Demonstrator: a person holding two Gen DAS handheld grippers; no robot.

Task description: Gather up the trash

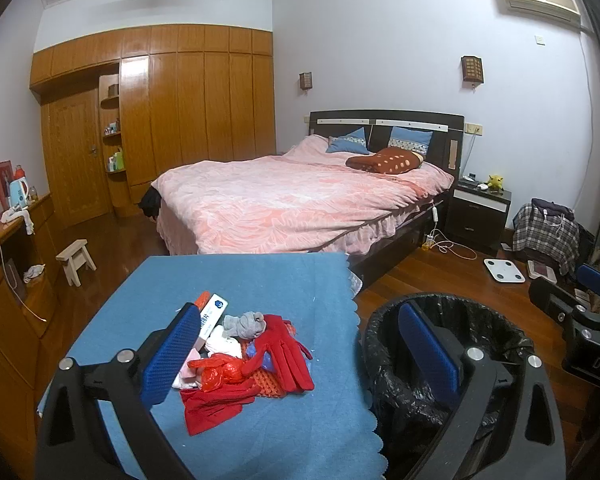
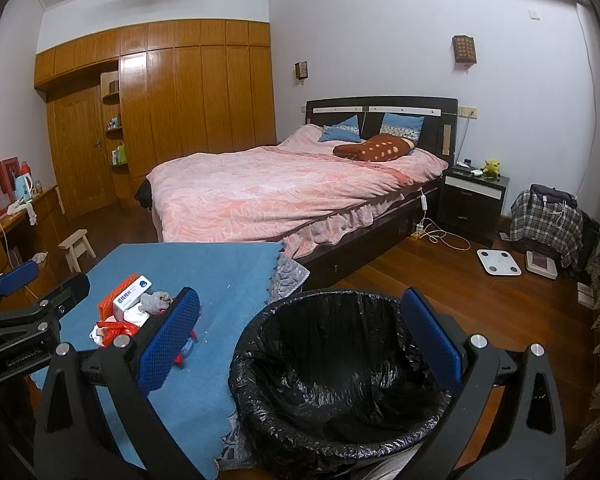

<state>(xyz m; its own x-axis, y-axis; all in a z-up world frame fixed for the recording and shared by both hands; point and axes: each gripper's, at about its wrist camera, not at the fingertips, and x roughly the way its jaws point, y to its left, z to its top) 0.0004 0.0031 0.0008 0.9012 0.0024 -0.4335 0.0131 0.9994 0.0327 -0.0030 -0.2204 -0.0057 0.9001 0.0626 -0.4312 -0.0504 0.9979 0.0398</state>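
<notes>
A pile of trash (image 1: 239,356) lies on the blue cloth-covered table (image 1: 235,280): red gloves (image 1: 287,352), a grey crumpled wad (image 1: 245,324), a white box (image 1: 211,314), red plastic (image 1: 215,372) and pale scraps. A bin with a black liner (image 2: 332,364) stands on the floor right of the table; it also shows in the left wrist view (image 1: 404,376). My left gripper (image 1: 300,352) is open and empty above the pile. My right gripper (image 2: 300,332) is open and empty above the bin's rim. The pile (image 2: 135,312) is partly hidden behind the right gripper's left finger (image 2: 167,340).
A bed with a pink cover (image 1: 291,196) stands behind the table. A wooden wardrobe (image 1: 159,120) fills the far wall. A small stool (image 1: 75,260), a nightstand (image 1: 480,208), a white scale (image 1: 504,270) and a plaid-covered heap (image 1: 548,232) are on the wooden floor.
</notes>
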